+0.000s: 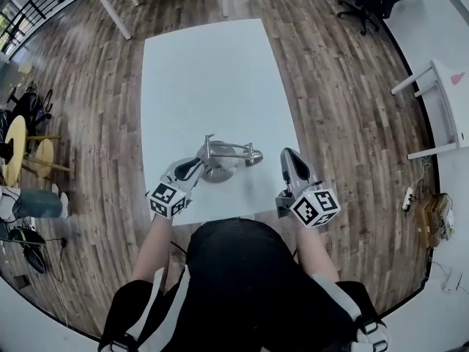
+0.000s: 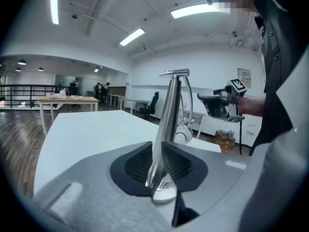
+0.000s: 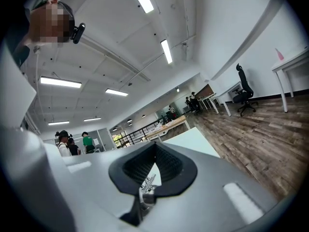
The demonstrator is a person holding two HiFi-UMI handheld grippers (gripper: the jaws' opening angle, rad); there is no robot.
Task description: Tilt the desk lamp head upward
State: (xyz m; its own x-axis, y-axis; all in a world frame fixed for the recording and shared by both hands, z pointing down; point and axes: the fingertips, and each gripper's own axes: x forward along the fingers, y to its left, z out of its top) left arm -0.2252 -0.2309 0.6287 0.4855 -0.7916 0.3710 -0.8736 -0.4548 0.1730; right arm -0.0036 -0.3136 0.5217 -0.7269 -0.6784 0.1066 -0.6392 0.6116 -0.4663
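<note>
At the bottom centre of the head view, on the near edge of the white bench [image 1: 212, 72], sits the desk lamp [image 1: 220, 160]. It's all brushed metal, with a round base [image 1: 218, 171] and a thin arm running off to the right. The left gripper [image 1: 193, 167] is right in at the base from the lower left. Its own view shows the jaws a little apart with the upright stem [image 2: 170, 115] standing in the gap. The ribbed pads flank the stem closely, but I can't say they're pressing yet, so call it open around the stem, not clamped. The right gripper [image 1: 287, 155] hangs just to the right of the lamp, off it, jaws pressed together on nothing.

The small pale lamp head [image 2: 182, 134] droops at the end of the curved neck, right of the stem in the left gripper view.

On handling, I'd expect this to be rigid and smooth, polished tube that could slip under the pads. The joint is likely stiff enough to drag the whole lamp if the base isn't steadied. My bet is to pinch the stem low to anchor it. Then the right gripper can open and take the head or the neck just behind it, lifting gently.
</note>
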